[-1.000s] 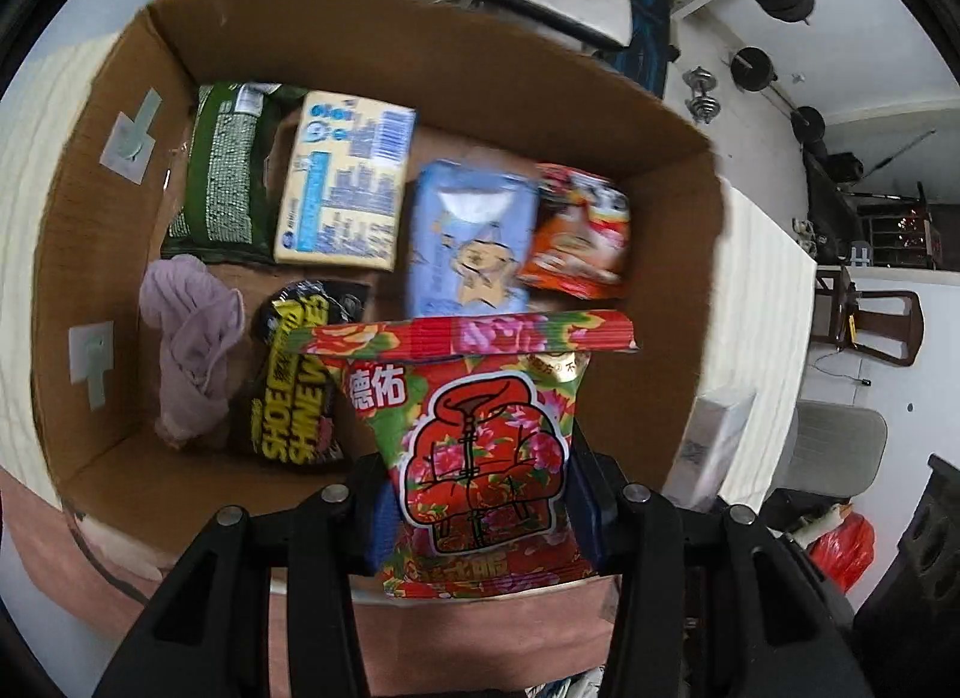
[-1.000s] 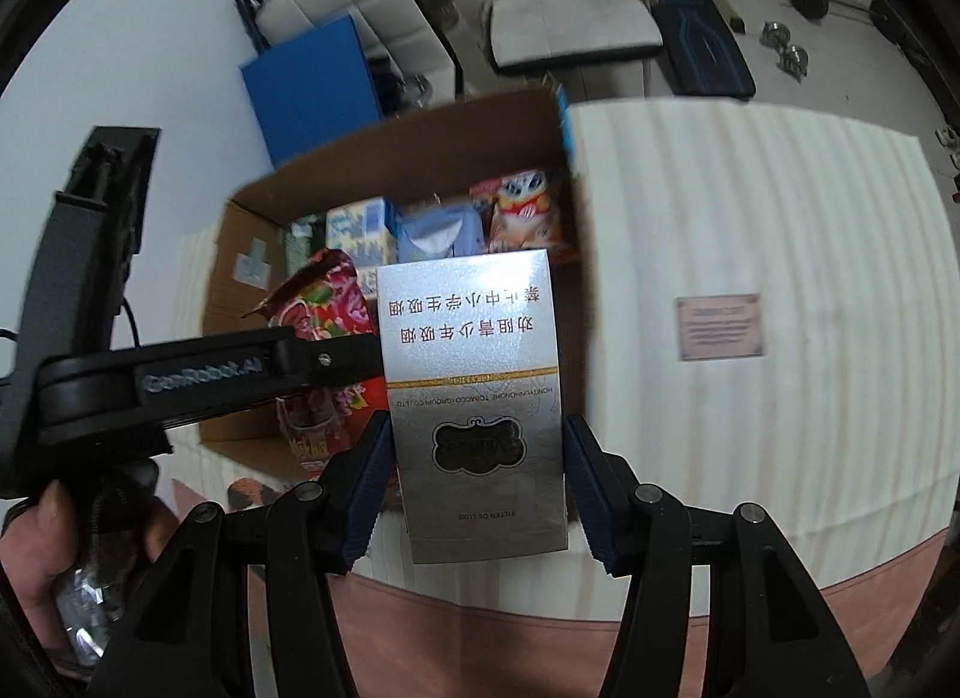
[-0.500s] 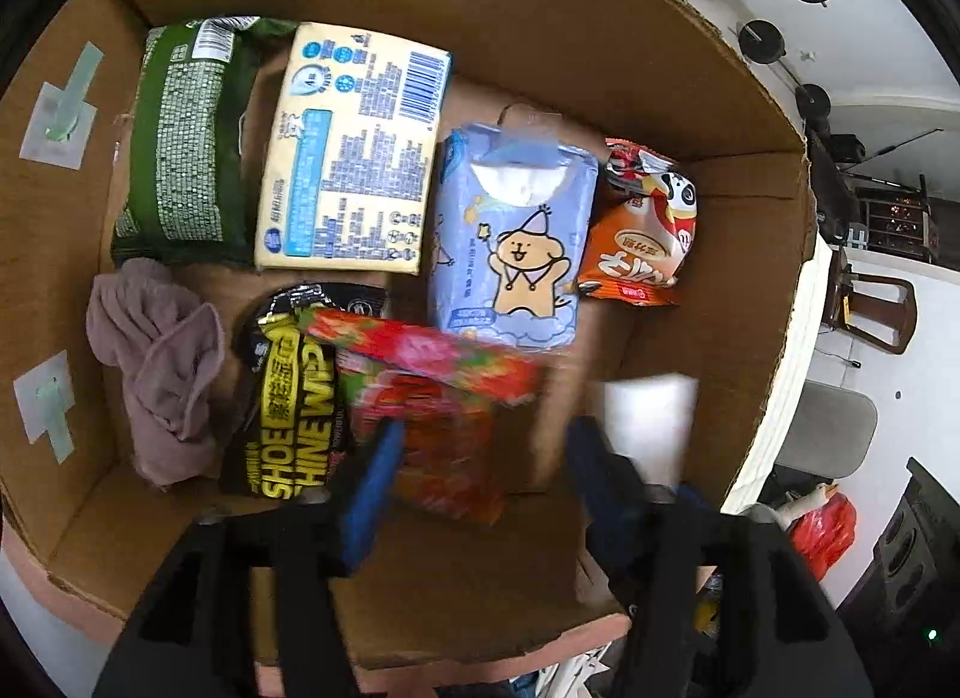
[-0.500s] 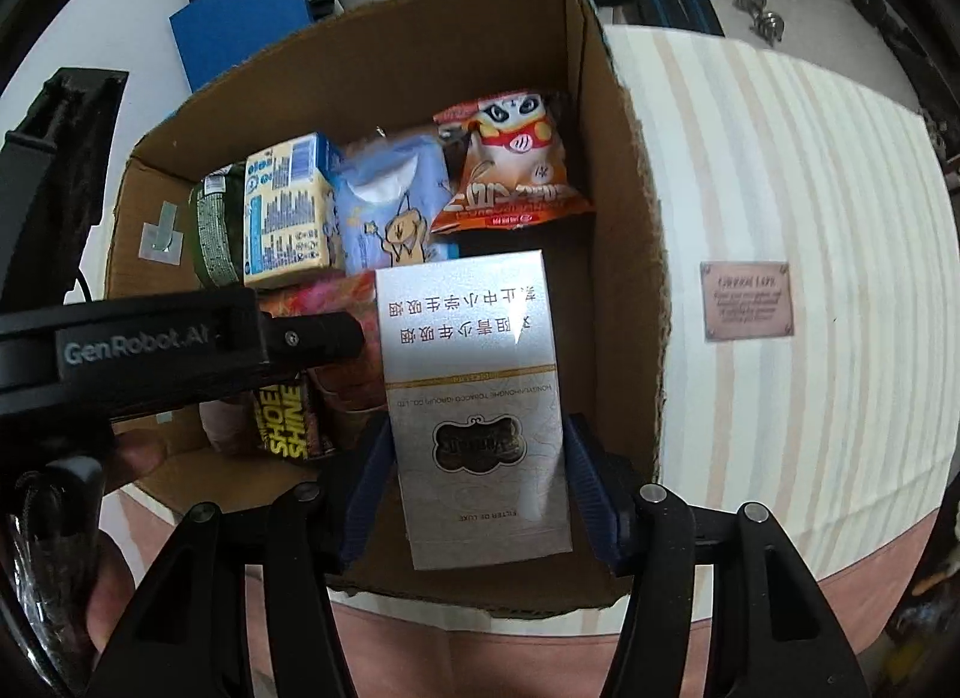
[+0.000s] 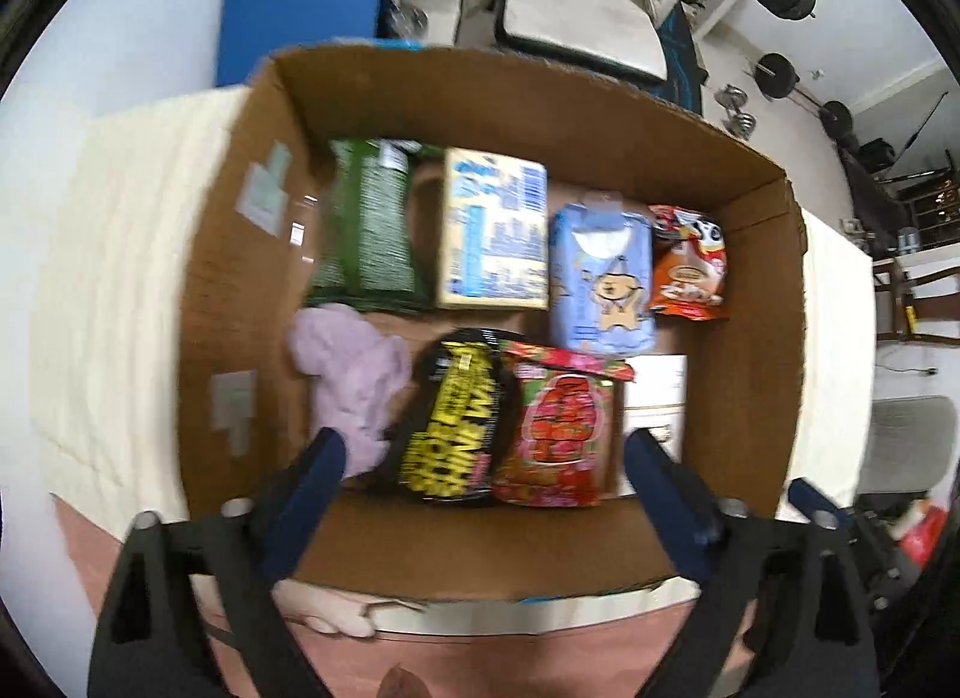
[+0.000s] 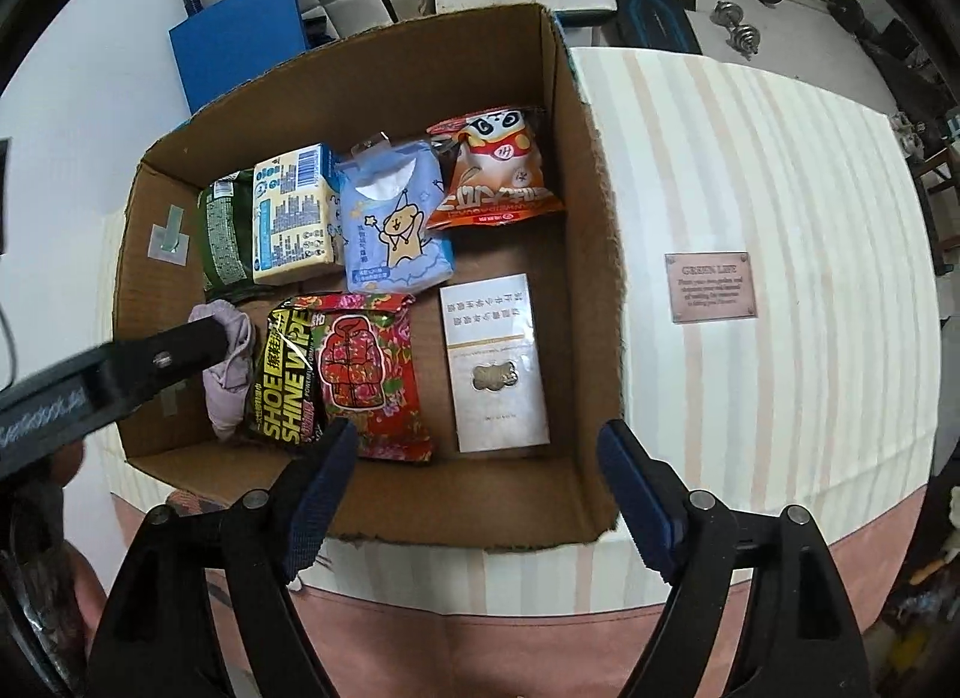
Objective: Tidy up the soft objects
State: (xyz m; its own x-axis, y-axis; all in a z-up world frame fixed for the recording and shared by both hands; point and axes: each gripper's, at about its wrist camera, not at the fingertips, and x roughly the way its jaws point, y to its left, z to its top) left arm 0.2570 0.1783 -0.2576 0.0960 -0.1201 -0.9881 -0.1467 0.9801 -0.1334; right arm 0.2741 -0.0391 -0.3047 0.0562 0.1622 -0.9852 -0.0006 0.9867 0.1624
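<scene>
Right wrist view: right gripper spread wide, empty, jaws just been opening above the cardboard box, white-silver carton flat on the floor just ahead between the fingers; looks light, stiff, glossy, best pinched across its long edges.

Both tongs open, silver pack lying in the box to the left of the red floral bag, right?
Not quite. The silver pack lies right of the red floral bag, as the right wrist view shows. It is in the box, and both tongs are open and empty.
</scene>
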